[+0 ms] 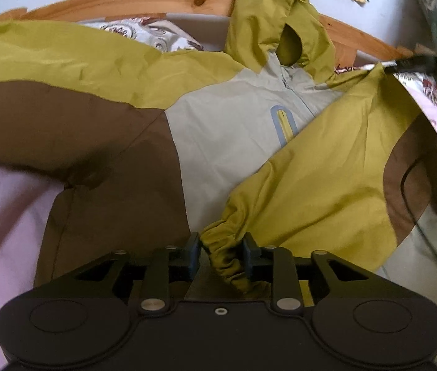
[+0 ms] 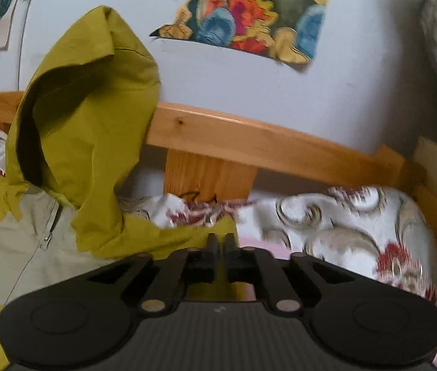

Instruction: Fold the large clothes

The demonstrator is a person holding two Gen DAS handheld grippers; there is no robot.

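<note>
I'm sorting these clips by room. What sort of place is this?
Most likely a bedroom: the jacket lies on a pink bedsheet, with a patterned pillow against a wooden bed frame.

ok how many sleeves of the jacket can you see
2. One sleeve stretches out to the left; the other sleeve is folded across the jacket front, its cuff between the left gripper's fingers.
</note>
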